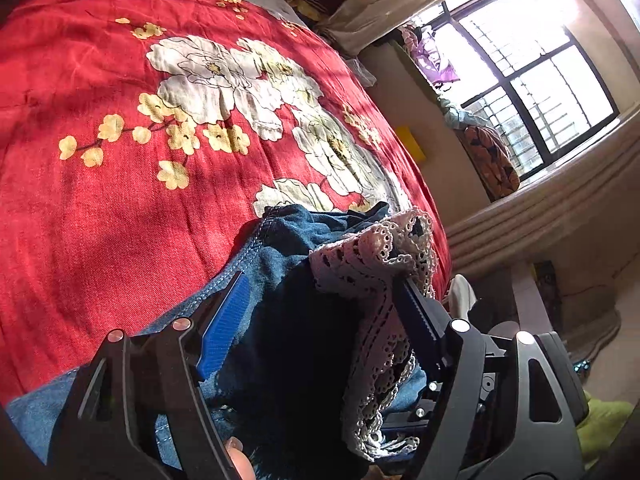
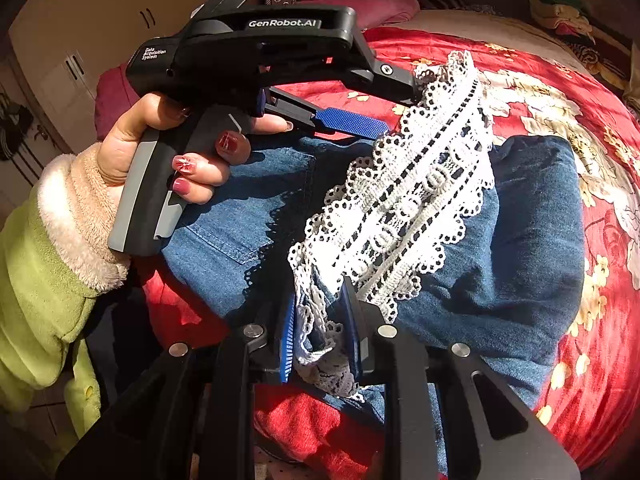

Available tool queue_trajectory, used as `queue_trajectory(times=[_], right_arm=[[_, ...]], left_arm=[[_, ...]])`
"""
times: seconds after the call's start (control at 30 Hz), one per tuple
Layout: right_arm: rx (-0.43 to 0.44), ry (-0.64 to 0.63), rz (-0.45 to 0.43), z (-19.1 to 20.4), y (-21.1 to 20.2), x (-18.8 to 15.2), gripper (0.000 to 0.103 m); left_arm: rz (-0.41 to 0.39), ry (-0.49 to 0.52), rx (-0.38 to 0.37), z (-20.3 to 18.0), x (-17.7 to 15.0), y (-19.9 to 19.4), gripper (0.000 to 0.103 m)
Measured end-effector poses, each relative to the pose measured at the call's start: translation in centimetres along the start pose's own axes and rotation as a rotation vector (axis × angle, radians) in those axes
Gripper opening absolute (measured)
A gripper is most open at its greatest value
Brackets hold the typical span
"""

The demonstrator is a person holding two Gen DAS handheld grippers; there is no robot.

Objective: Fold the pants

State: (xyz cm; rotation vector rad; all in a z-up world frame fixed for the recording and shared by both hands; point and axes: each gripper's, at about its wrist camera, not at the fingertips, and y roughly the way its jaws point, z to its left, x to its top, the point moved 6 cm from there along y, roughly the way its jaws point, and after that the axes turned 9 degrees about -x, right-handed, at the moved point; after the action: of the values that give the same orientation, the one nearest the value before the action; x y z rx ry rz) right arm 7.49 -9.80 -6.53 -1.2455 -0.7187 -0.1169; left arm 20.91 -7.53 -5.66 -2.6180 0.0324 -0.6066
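1. Left wrist view: left gripper jaws spread wide, released. Blue pad lies against the denim on one side; the other finger sits at the lace trim. Cloth lies between the jaws but nothing is pinched.
2. Same view: pants, blue denim with a white lace hem, bunched on the red floral bedspread near its edge. Window with bars at upper right, bright sun.
3. Right wrist view: right gripper jaws nearly together, clenched on a fold of lace trim and denim right at the pads.
4. Same view: pants folded over on the bedspread, lace band running diagonally across the top, back pocket showing at left.
5. Same view: left gripper seen from outside, held by a hand in a green sleeve with a fleecy cuff. Its fingers stand apart at the upper end of the lace, one above it and the blue-padded one beside it.
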Motion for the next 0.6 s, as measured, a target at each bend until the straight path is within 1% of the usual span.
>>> queue_trajectory(times=[0.03,0.1,0.13,0.17,0.2,0.23,0.27,0.3,0.37,0.4,0.43,0.47,0.5,0.53,0.6], right_arm=[[0.003,-0.004,-0.002,0.1,-0.1,0.0,0.021],[0.017,-0.003,-0.001,0.1,0.0,0.0,0.021],[0.028,0.0,0.0,0.1,0.0,0.0,0.021],[0.035,0.003,0.001,0.1,0.1,-0.1,0.021],[0.032,-0.001,-0.001,0.2,0.2,-0.1,0.021],[0.028,-0.007,-0.003,0.3,0.2,-0.1,0.021],[0.027,-0.009,-0.003,0.3,0.3,-0.1,0.021],[0.028,-0.01,-0.002,0.3,0.4,-0.1,0.021],[0.026,-0.014,-0.003,0.9,0.4,-0.5,0.021],[0.025,-0.013,-0.001,1.1,0.5,-0.4,0.021],[0.026,-0.007,0.002,1.1,0.6,-0.4,0.021],[0.028,0.002,0.003,1.0,0.4,-0.4,0.021],[0.03,0.007,0.0,1.0,0.3,-0.3,0.021],[0.032,0.012,-0.005,0.9,0.0,-0.2,0.021],[0.043,0.015,-0.016,0.9,-0.4,0.1,0.022]], left_arm=[[-0.002,-0.018,-0.033,-0.2,0.0,-0.1,0.071],[-0.011,-0.039,-0.089,-1.0,0.0,-0.2,0.078],[-0.012,-0.039,-0.101,-1.3,0.1,-0.1,0.079],[-0.01,-0.034,-0.093,-1.6,0.2,0.0,0.081],[-0.001,-0.023,-0.075,-1.8,0.2,0.2,0.082],[0.012,-0.011,-0.036,-1.8,0.3,0.6,0.082],[0.029,-0.007,0.025,-1.4,0.3,1.0,0.082],[0.048,-0.007,0.067,-1.1,0.2,1.5,0.082],[0.058,-0.007,0.111,-0.6,0.3,2.2,0.082],[0.062,-0.015,0.133,-0.3,0.4,2.5,0.075],[0.066,-0.019,0.153,0.0,0.4,2.7,0.065],[0.07,-0.018,0.181,0.2,0.6,3.0,0.036],[0.076,-0.018,0.208,0.5,0.7,3.1,0.019],[0.077,-0.02,0.212,0.6,0.9,3.2,0.019],[0.066,0.016,0.215,-0.1,1.1,2.9,0.017]])
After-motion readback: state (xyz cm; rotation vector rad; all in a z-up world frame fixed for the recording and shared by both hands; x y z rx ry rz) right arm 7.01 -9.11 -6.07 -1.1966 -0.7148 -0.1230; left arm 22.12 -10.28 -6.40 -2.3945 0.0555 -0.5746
